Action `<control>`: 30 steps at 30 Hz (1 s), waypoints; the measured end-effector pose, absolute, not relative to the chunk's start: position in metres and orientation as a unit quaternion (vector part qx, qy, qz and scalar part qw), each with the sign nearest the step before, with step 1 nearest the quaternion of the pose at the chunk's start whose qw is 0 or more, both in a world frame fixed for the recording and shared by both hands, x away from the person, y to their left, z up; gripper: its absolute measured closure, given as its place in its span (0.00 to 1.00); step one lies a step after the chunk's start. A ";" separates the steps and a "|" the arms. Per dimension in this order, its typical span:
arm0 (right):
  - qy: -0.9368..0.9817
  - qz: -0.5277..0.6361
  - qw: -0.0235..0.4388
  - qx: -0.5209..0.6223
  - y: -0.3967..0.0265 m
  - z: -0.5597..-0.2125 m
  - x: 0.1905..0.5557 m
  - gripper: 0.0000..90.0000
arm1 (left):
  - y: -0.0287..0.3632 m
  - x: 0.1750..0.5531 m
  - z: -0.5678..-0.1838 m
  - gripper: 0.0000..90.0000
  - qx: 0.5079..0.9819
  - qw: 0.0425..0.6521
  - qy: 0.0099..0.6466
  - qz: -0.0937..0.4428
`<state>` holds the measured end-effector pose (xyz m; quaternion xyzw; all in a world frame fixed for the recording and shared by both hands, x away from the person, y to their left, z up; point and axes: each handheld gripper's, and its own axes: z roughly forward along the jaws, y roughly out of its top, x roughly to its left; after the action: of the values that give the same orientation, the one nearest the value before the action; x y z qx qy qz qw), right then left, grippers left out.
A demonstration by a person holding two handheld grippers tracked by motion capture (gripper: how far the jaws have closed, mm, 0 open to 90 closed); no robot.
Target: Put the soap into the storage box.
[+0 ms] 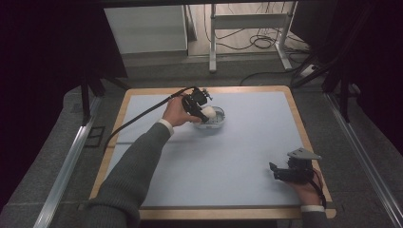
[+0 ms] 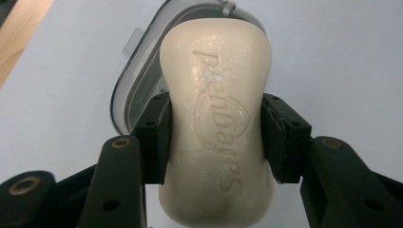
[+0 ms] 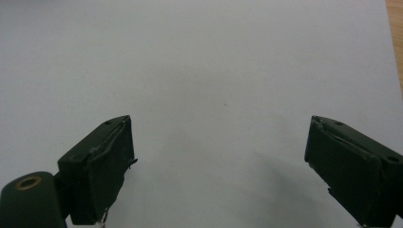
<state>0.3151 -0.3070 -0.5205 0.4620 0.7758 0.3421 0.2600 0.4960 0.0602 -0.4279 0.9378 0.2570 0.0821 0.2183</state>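
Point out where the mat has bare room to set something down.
Most of the pale blue mat is bare: the wide middle between the clear plastic soap dish and the right tongs, and the far right corner. It is crowded only at the dish, where the left tongs grip the cream soap bar.

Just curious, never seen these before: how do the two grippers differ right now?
The left gripper is shut on a cream soap bar above a clear soap dish; the right gripper is open and empty. The left is far across the table; the right is near its front edge. Both are black, hand-held.
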 end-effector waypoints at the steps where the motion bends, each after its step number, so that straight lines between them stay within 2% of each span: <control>1: 0.776 0.342 0.260 0.462 -0.307 -0.520 0.315 0.10 | 0.060 0.497 -0.428 0.55 0.938 0.217 0.258 0.083; 10: 0.776 0.340 0.259 0.464 -0.308 -0.522 0.316 0.10 | 0.057 0.509 -0.433 0.55 0.940 0.225 0.246 0.071; 13: 0.776 0.340 0.259 0.465 -0.308 -0.522 0.316 0.10 | 0.050 0.510 -0.435 0.55 0.947 0.205 0.231 0.089; 15: 0.776 0.338 0.258 0.466 -0.309 -0.522 0.316 0.10 | 0.045 0.511 -0.435 0.55 0.948 0.211 0.224 0.083; 30: 0.777 0.342 0.262 0.459 -0.309 -0.523 0.316 0.10 | 0.040 0.521 -0.448 0.55 0.951 0.206 0.218 0.080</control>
<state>0.3158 -0.3091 -0.5232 0.4588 0.7772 0.3418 0.2620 0.5206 0.0400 -0.4479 0.9506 0.2181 0.0804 0.2057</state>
